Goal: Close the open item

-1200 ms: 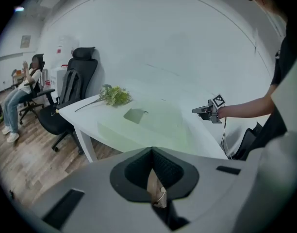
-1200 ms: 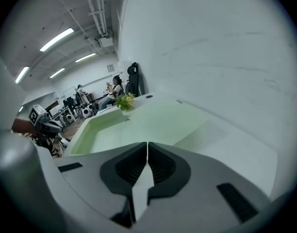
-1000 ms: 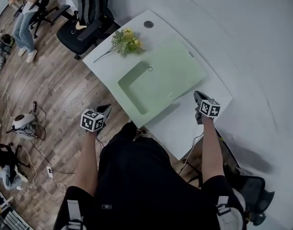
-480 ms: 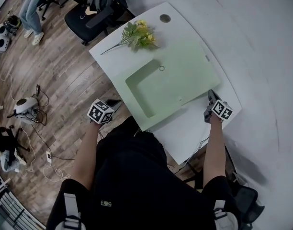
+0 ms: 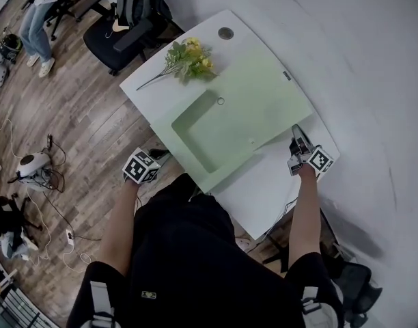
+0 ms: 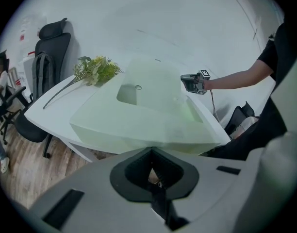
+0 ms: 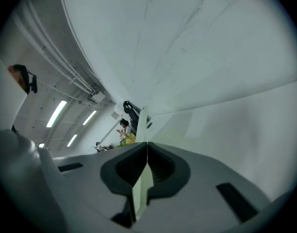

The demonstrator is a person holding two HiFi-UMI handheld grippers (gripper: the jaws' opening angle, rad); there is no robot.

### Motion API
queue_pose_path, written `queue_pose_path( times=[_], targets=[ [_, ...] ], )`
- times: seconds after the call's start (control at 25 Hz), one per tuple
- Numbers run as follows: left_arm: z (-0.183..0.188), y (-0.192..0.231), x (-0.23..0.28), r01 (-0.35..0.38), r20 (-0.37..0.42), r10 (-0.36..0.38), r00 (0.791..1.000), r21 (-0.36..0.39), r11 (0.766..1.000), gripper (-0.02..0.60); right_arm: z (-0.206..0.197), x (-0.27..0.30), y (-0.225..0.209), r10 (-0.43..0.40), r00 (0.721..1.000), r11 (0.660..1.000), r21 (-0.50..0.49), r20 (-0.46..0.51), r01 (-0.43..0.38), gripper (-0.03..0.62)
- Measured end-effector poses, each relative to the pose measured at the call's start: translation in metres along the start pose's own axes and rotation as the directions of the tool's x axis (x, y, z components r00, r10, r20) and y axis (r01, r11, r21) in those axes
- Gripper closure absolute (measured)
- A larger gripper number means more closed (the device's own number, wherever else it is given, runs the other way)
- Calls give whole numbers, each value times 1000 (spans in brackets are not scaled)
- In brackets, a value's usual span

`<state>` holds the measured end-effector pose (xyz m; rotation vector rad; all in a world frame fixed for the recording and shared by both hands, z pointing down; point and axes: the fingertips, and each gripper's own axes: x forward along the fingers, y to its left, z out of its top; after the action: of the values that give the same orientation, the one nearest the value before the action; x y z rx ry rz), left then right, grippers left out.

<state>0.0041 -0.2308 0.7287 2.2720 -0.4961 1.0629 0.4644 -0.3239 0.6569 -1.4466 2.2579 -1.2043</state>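
A large pale green flat case (image 5: 250, 108) with a rectangular recess and a small ring lies on the white table (image 5: 277, 190). In the left gripper view the case (image 6: 153, 106) looks like a wedge, its near side raised. My right gripper (image 5: 296, 137) sits at the case's right edge. Its jaws (image 7: 146, 149) are shut on a thin pale green sheet edge of the case. My left gripper (image 5: 159, 154) hangs off the table's front left edge, near the case's corner. It (image 6: 151, 171) is shut with nothing in it.
A bunch of yellow-green artificial flowers (image 5: 185, 59) lies at the table's far left. A round grommet (image 5: 226, 33) sits at the far corner. A black chair with a backpack (image 5: 120, 33) stands behind the table. Cables and devices lie on the wooden floor (image 5: 38, 166).
My right gripper has moved a little further along the case's right edge. The left gripper has stayed by the table's front left edge.
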Motion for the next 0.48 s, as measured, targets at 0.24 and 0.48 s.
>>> queue_pose_path(
  times=[0.24, 0.48],
  targets=[
    [4, 4, 6, 16, -1, -16, 1000, 20, 1000, 577, 9, 6, 61, 278, 960, 959, 52, 9, -278, 589],
    [10, 7, 4, 17, -7, -17, 1000, 49, 999, 577, -10, 19, 116, 471, 867, 882, 82, -161, -464, 589]
  ],
)
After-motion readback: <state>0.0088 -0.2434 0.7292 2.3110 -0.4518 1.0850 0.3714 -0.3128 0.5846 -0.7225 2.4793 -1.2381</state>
